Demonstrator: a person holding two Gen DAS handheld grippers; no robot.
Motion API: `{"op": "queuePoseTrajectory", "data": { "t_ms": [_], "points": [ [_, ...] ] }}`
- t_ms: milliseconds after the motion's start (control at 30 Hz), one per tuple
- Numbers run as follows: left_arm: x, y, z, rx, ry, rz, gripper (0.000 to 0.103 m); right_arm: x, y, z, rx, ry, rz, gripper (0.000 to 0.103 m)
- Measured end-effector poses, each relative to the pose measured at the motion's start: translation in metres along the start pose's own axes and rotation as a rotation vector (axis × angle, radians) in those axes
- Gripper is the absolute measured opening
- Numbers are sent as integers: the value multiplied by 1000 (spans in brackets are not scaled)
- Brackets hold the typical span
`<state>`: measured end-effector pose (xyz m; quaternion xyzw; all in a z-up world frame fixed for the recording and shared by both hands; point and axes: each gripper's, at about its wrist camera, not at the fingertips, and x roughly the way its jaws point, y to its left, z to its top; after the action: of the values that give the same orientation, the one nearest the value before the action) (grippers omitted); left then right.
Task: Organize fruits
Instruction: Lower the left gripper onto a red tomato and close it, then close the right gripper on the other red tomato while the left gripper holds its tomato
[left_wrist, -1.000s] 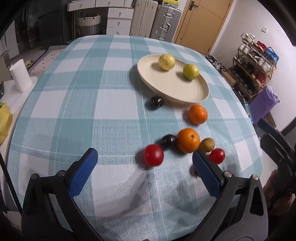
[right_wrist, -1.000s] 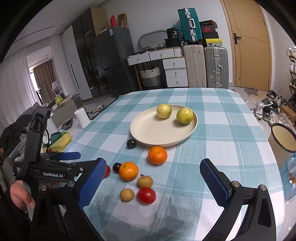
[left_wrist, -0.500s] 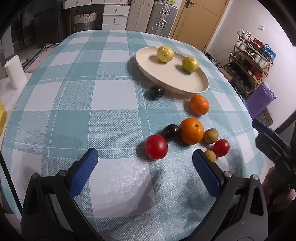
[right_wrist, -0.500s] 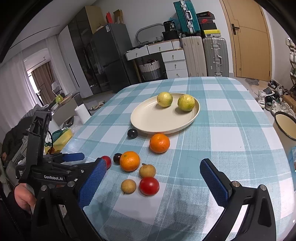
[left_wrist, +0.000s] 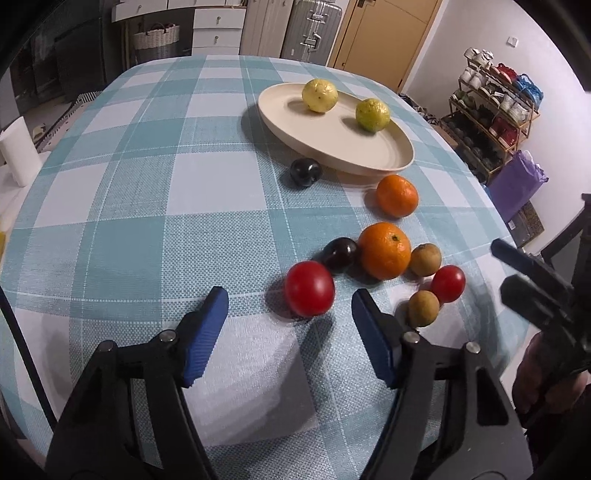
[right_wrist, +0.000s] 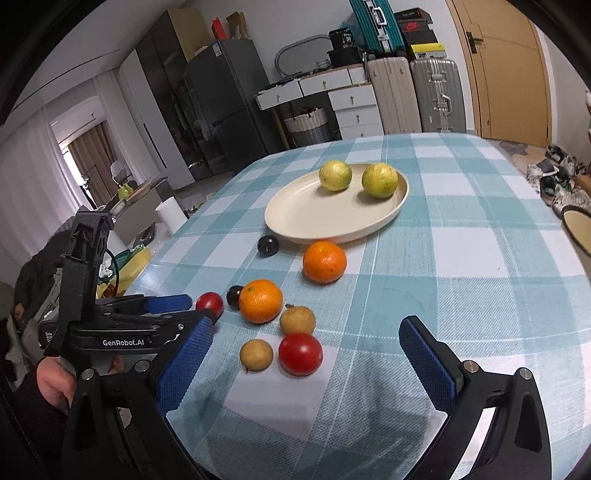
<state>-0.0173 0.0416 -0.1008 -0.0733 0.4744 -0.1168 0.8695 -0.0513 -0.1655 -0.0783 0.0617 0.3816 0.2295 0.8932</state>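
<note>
Closing at this moment, the left gripper (left_wrist: 290, 306) has its blue pads about half apart with nothing pressed between them; the large red tomato (left_wrist: 309, 288) sits just ahead of the tips, near the lower centre of the left wrist view, touched by neither pad. Wide apart and empty stand the jaws of the right gripper (right_wrist: 306, 341), low in its own frame, with the small red tomato (right_wrist: 300, 353) and a tan fruit (right_wrist: 256, 355) on the checked tablecloth (right_wrist: 461, 258) just beyond its tips. Compared with a second ago, the left pads have drawn noticeably inward (they were spread to the frame's lower corners then) and the fruit looms larger in both views. Two yellow-green fruits (left_wrist: 319, 95) lie on the cream plate (left_wrist: 332, 144) in the upper centre, and two oranges (left_wrist: 385, 250), two dark plums (left_wrist: 340, 253) and the tan fruits stay loose on the cloth below it.
</note>
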Motion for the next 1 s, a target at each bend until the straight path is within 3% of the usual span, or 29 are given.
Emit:
{"op": "queuePoseTrajectory", "data": {
  "t_ms": [267,300,400,800,1000],
  "points": [
    [2,-6,1,22,7,-31,50,3,1,-3,-7,6,15,103],
    [3,-7,1,24,9,-46,39,4,1,-3,-7,6,15,103],
    [5,-8,2,34,16,-58,25,4,0,-4,-1,8,15,103],
    [-2,-5,6,23,0,-77,24,11,-9,-8,31,28,34,102],
    [-8,-6,7,28,-8,-90,24,18,-10,-10,34,56,43,90]
  ]
}}
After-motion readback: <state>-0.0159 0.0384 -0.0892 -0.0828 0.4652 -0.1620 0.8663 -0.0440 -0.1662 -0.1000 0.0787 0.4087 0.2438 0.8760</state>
